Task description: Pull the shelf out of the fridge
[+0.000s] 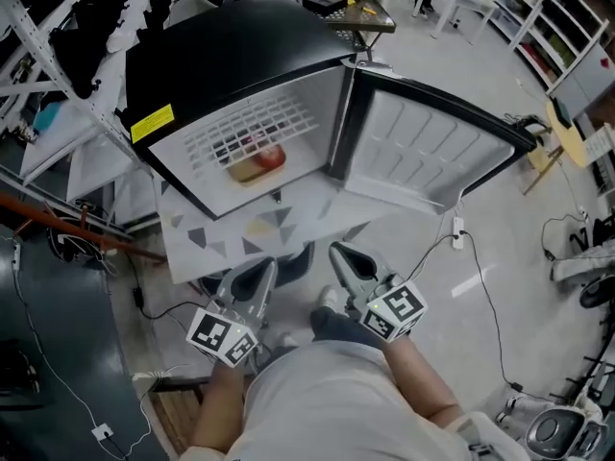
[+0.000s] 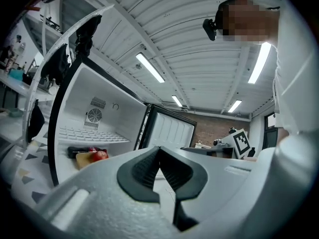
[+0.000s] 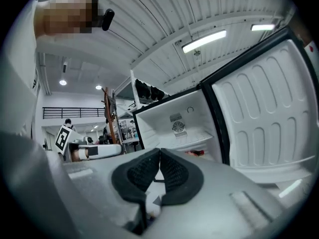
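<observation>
Workshop floor (image 1: 500, 113), pale and glossy, with clutter along its edges.

1. Racking (image 1: 58, 56), metal, far left, close beside the fridge.
2. Fridge (image 1: 221, 56), small and black, on a speckled platform (image 1: 240, 229).
3. Shelf (image 1: 252, 133), white wire, seated fully inside the compartment and level. Beneath it, on the compartment floor, are a tan board (image 1: 246, 171) and a red fruit (image 1: 271, 156).
4. Left gripper (image 1: 265, 267), jaws clenched together on nothing, well short of the fridge.
5. Right gripper (image 1: 339, 251), likewise pressed closed and empty, just as far back.
6. Door (image 1: 432, 152), swung wide to the right.
7. Cable (image 1: 480, 286), white, trailing over the floor at right.

Hazards, as judged:
- Both pairs of jaws must part before they can take the thin front wire; arriving closed, they would only push the shelf back.
- An uneven pull from the two sides could skew the shelf and jam it in its side ledges.
- A hard tug may slide the light fridge on its platform.
- A dipped front edge could knock the fruit.
</observation>
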Demonstrator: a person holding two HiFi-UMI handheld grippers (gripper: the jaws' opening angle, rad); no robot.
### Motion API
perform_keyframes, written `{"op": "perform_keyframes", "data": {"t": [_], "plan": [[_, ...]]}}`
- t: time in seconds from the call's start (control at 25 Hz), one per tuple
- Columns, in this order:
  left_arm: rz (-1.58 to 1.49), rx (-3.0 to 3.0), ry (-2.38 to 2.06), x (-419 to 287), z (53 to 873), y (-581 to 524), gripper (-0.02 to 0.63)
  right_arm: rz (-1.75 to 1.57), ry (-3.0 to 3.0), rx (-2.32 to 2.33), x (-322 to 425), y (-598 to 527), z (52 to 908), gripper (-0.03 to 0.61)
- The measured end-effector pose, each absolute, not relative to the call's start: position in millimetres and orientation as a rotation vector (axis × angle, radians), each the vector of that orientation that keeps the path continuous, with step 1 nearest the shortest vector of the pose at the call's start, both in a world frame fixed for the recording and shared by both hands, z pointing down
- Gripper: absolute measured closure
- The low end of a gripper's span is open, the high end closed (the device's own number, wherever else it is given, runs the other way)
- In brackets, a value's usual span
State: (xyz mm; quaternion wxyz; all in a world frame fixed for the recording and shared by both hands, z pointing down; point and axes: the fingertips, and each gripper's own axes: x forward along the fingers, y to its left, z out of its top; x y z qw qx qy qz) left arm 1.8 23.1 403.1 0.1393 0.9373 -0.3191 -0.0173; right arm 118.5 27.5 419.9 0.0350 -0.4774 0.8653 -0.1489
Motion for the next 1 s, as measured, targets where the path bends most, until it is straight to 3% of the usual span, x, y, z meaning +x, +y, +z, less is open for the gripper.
{"op": "perform_keyframes", "data": {"t": [0.48, 1.0], "plan": [[-0.120, 2.527, -1.177, 28.6, 403.8, -28.9, 0.607, -0.577, 2.714, -1.216, 154.3, -35.9, 428.5, 0.575], [-0.373, 2.217, -1.256, -0.2, 428.9, -65.9, 0.607, -0.774, 2.703, -1.039, 142.1, -83.3, 444.1, 0.575]]}}
